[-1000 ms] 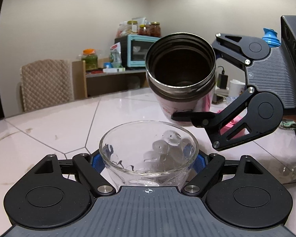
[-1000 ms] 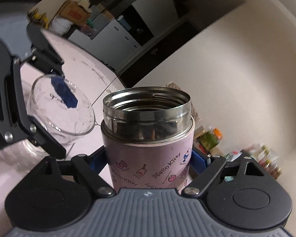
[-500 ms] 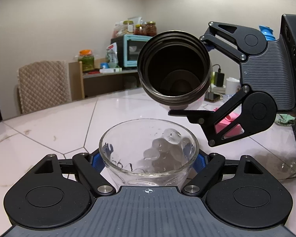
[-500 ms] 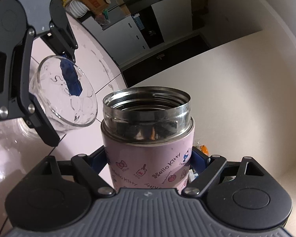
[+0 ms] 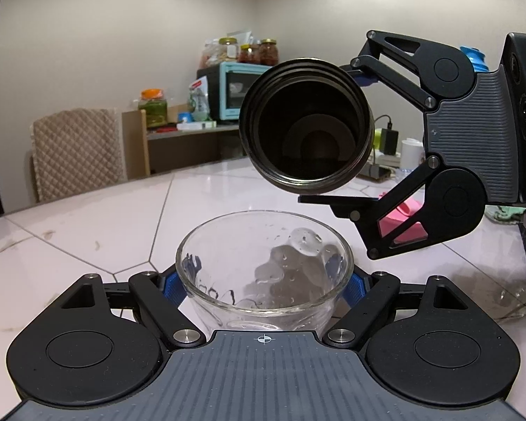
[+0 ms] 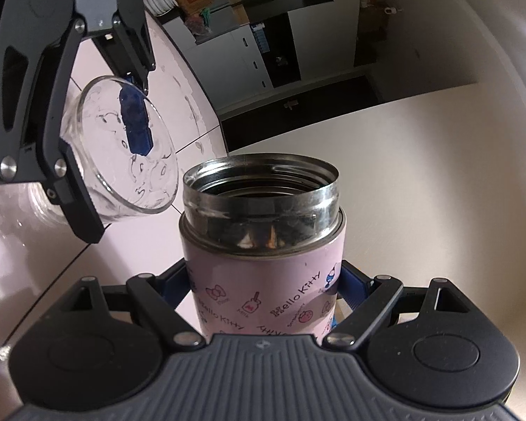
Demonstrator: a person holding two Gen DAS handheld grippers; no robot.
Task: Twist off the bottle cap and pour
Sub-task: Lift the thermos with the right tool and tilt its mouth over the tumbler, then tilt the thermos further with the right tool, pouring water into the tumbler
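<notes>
Crowding the far side of the room are a teal oven with jars on top and a padded chair to the left; a pink item lies on the tabletop behind the right hand-held gripper. That gripper is clamped on the pink bottle, uncapped and tipped so its long axis lies almost level, its mouth facing the near side, above and just beyond the glass bowl. The left hand-held gripper is clenched on the bowl, which sits upright over the tabletop.
</notes>
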